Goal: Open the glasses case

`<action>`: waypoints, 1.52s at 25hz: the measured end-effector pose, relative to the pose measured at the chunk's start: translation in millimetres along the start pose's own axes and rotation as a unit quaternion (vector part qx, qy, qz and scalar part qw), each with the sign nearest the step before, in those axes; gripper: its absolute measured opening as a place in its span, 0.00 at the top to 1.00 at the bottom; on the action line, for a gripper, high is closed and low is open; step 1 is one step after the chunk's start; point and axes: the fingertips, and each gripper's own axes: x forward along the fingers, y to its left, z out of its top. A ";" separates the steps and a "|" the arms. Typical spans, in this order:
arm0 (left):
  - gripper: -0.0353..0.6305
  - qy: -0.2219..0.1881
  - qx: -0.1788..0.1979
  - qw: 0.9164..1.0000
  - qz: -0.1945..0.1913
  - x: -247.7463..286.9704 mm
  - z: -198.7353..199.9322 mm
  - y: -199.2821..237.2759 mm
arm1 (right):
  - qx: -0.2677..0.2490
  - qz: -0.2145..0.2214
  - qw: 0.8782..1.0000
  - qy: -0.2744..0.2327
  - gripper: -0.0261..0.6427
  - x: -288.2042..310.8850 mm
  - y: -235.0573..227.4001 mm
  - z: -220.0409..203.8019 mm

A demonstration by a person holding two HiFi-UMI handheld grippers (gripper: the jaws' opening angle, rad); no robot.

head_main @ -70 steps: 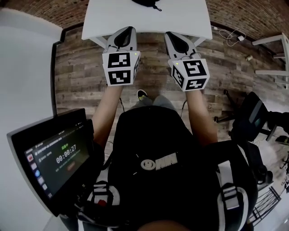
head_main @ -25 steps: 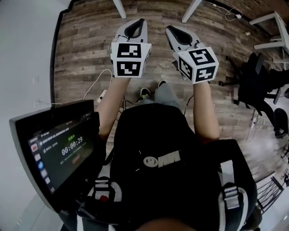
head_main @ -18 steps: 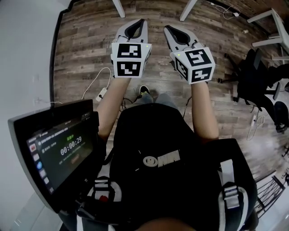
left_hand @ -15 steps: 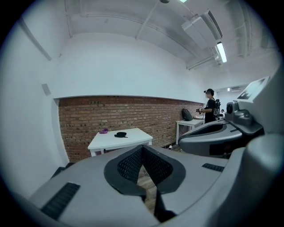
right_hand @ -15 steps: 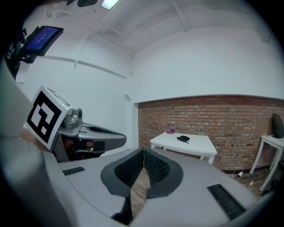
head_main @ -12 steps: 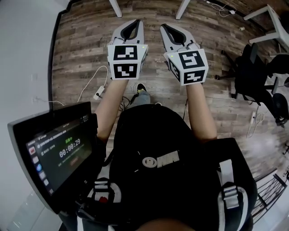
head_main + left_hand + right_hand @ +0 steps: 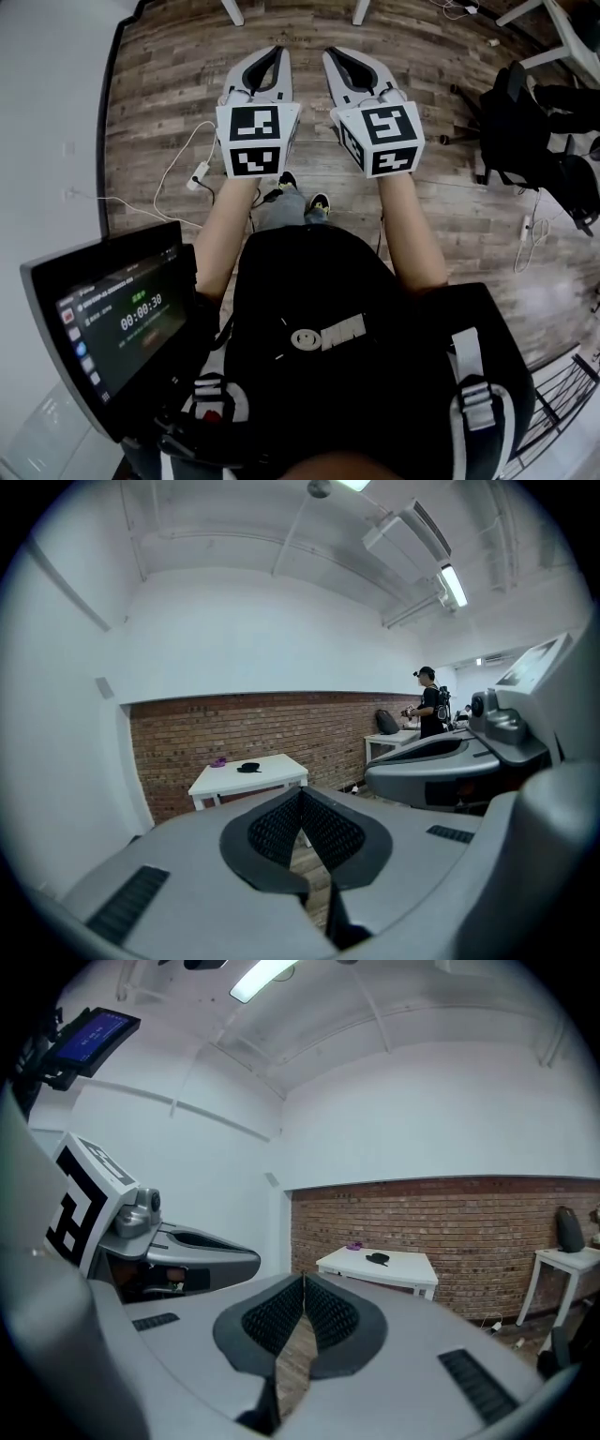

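In the head view the left gripper and the right gripper are held out side by side over the wooden floor, each with its jaws pressed together and nothing between them. Two white table legs show at the top edge, and the tabletop itself lies outside this view. A tablet screen sits at the lower left, a black chest pack fills the bottom, a dark chair stands at the right, and a white power strip lies on the floor at the left. In the left gripper view the two ribbed pads meet tip to tip, empty. Beyond them a white table stands against a brick wall, well apart from the jaws. On it lies the small dark glasses case, with a purple object near it. A person stands far off at the right. In the right gripper view the jaws are likewise closed on nothing, and the same table carries the glasses case, too small to tell whether its lid is open.
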 end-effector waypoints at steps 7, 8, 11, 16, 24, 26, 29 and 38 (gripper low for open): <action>0.94 -0.021 0.020 1.000 -0.004 -41.7 9.9 -16.4 | -0.004 0.011 1.000 -0.016 0.95 -30.7 42.1 8.6; 0.94 -0.022 0.019 1.000 -0.005 -47.4 9.2 -17.2 | -0.006 0.013 1.000 -0.016 0.95 -34.3 49.3 9.0; 0.94 -0.025 0.014 1.000 -0.010 -67.2 6.2 -17.7 | -0.011 0.009 1.000 -0.016 0.95 -46.0 68.7 11.6; 0.94 -0.031 0.008 0.999 -0.014 -116.6 -4.6 -13.0 | -0.008 -0.020 1.000 -0.019 0.95 -71.3 108.4 11.4; 0.94 -0.038 -0.005 0.999 -0.011 -196.3 -29.0 -10.8 | -0.006 -0.046 0.999 -0.026 0.95 -115.8 170.3 4.0; 0.94 -0.034 -0.008 0.999 -0.011 -209.0 -34.8 -12.7 | -0.007 -0.046 0.999 -0.025 0.95 -126.4 181.4 2.5; 0.94 -0.030 -0.013 0.999 -0.011 -225.5 -40.2 -24.4 | -0.006 -0.038 0.999 -0.025 0.95 -143.8 192.5 0.5; 0.94 -0.054 -0.003 0.999 0.003 -248.3 -18.2 -54.3 | -0.009 -0.042 0.998 -0.047 0.95 -175.7 188.4 9.6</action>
